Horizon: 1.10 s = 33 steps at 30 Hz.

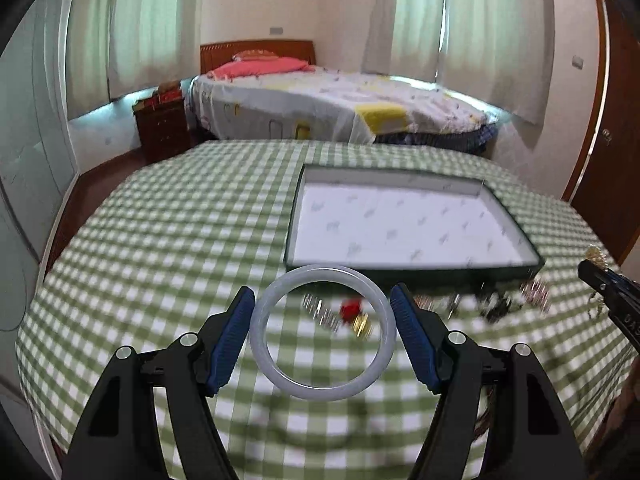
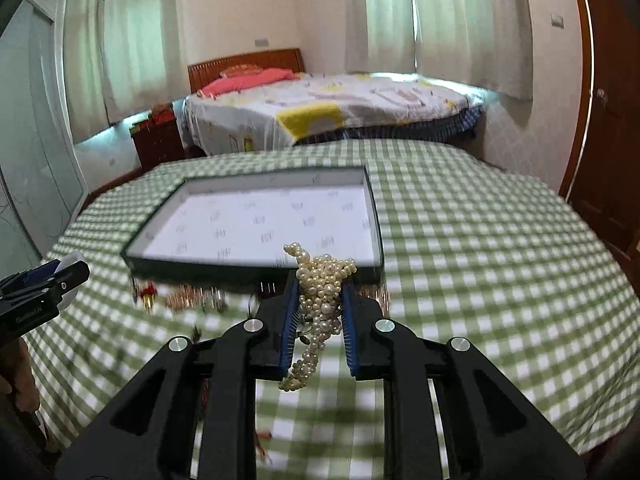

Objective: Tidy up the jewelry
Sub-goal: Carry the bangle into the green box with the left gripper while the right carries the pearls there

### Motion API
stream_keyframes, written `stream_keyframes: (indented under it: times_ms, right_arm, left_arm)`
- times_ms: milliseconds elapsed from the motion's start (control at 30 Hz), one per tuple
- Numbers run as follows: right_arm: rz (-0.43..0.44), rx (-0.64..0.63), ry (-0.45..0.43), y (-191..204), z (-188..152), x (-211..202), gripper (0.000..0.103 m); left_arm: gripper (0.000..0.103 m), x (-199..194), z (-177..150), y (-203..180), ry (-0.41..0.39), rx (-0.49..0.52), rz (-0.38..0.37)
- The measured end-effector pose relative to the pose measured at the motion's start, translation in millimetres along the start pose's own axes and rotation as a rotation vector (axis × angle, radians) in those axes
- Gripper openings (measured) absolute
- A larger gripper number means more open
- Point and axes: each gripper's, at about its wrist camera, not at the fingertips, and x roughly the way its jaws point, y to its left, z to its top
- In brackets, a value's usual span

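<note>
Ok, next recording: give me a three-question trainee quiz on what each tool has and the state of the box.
1. True or false: the right tool grips a pearl necklace.
2. What spans the left tool? A) jade bangle B) watch C) comb
3. Fill in: the shallow box on the checked tablecloth holds ____ jewelry.

Key: 1 true; 2 A; 3 no. The loose pieces on the cloth in front of the box are too blurred to name.

Green-and-white checked cloth [image 1: 168, 240] over the surface, bed [image 1: 320, 104] with patterned sheet and pink pillow [image 1: 260, 66] beyond, dark wooden nightstand [image 1: 162, 128] beside it, pale curtains [image 1: 480, 20], brown door [image 1: 616, 140]
</note>
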Motion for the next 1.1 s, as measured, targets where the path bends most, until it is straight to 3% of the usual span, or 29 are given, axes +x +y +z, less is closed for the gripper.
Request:
stream_keyframes:
  times_ms: [300,533,700,867,1100]
  right_arm:
    - [0.032,-0.002,-0.101,-1,71,22,0.020]
    - [0.039,-0.007,-0.114,-3,96,54,0.020]
    - [0.041,-0.004,-0.023,-7,81,95,0.020]
    - [0.032,-0.008,0.087,-6,57,132,0.020]
    - [0.019,-0.001,0.204,-10,36,163,0.020]
  left_arm:
    - [0.068,12,67,-19,-0.125,0.014,-0.033]
    - [0.068,46,99,-31,-0.154,0.000,-0.041]
    - [0.068,86,92,-38,-0.085,0.018,-0.034]
    - [0.068,132,68,-37,0.041,0.032,-0.016]
    - [0.068,165,50,-32,0.147,0.024,0.001]
